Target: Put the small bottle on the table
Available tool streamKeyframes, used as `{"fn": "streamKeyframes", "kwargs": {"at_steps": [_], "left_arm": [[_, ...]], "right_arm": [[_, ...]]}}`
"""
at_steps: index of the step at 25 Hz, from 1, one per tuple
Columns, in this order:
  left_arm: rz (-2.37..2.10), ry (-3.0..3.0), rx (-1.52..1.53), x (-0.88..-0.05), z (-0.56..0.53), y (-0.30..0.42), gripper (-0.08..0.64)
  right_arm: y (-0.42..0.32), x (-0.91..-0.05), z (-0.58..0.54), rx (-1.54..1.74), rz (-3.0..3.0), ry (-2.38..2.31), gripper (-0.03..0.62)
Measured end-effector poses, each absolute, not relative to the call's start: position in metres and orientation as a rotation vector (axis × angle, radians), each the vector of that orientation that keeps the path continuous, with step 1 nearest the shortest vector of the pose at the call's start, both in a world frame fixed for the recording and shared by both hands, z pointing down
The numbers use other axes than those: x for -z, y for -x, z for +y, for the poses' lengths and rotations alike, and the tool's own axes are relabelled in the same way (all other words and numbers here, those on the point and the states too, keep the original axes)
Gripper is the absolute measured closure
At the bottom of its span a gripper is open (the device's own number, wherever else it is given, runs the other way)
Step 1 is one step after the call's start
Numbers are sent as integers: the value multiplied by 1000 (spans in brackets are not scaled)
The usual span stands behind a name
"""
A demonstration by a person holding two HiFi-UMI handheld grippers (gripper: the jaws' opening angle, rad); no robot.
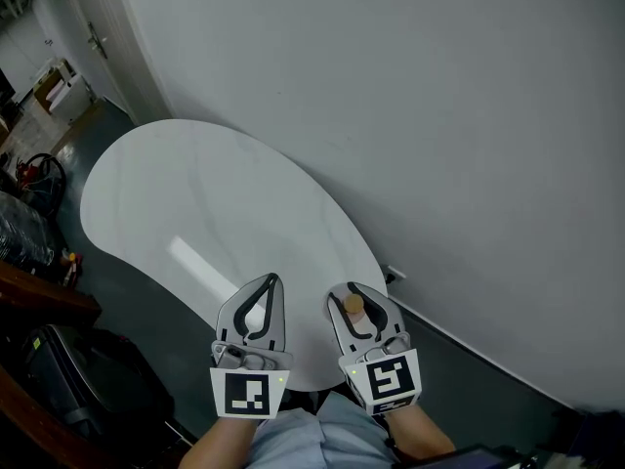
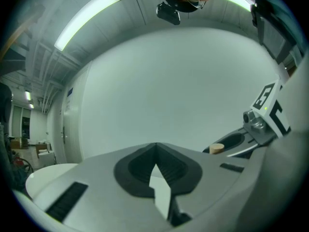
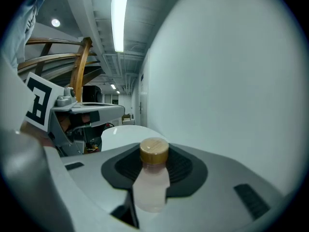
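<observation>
A small translucent bottle [image 3: 151,185] with a tan round cap [image 1: 354,304] stands upright between the jaws of my right gripper [image 1: 350,292], which is shut on its body. The bottle hangs over the near right edge of the white oval table [image 1: 195,193]. My left gripper [image 1: 274,281] is beside it, over the table's near edge, with its tips together and nothing between them. In the left gripper view its jaws [image 2: 155,147] meet at the tip, and the right gripper [image 2: 241,139] with the cap [image 2: 217,148] shows at the right.
A plain white wall [image 1: 439,115] runs close along the table's far and right side, with a socket [image 1: 394,275] low on it. Dark bags and clutter [image 1: 39,233] crowd the floor at the left. A door [image 1: 93,37] stands at the far left.
</observation>
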State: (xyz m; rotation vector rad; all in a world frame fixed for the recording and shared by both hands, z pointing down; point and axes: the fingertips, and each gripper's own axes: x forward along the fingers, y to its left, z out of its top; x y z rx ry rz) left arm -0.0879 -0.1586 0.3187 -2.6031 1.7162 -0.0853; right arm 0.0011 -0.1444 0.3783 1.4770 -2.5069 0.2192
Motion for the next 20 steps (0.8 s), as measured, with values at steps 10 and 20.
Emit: {"fn": "streamKeyframes", "kwargs": {"at_steps": [10, 20], "left_arm": [[1817, 2631, 226, -356, -187, 87, 558], [1767, 2632, 434, -384, -201, 83, 558]], "right_arm": [[-2, -414, -176, -131, -2524, -1371, 472], [-3, -451, -192, -260, -2543, -1368, 472]]}}
